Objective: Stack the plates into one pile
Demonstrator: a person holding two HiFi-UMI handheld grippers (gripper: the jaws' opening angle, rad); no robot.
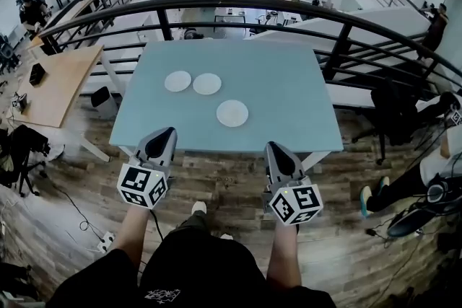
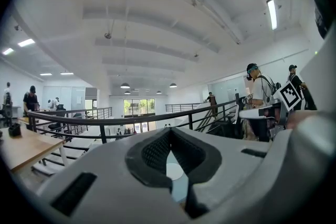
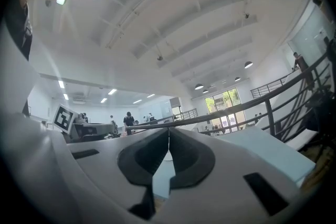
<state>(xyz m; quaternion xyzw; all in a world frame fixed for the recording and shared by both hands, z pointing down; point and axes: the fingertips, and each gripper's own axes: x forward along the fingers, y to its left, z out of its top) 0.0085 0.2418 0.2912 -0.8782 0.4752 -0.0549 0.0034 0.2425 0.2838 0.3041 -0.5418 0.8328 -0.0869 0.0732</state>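
— On the blue table (image 1: 289,83), three white plates are seen from the head view. Can they be seen from the claws too?

— Only a little. All three are shown together only from the head view. One round white plate (image 2: 173,171) is glimpsed low down in the left gripper view, through the gap under the tips. Only blue table (image 3: 262,149) is shown in the right gripper view. The ceiling and lamps are shown in both gripper views, but not from the head.

— How are the hands held?

— Both arms are stretched forward, side by side and well apart. The left claw (image 1: 167,132) and the right claw (image 1: 274,148) are held level and pointed at the table. They are kept at its near edge, with wooden floor (image 1: 216,184) below.

— Are the claws open?

— No, both are clenched. The left claw (image 2: 169,131) is pressed tip to tip, and nothing is gripped. The right claw (image 3: 168,131) is closed the same way.

— Where are the plates from the claws?

— The near plate (image 1: 232,113) is laid flat ahead, between the two claws. The left plate (image 1: 177,81) and the middle plate (image 1: 207,84) are set just beside each other, farther off. No plate is touched.
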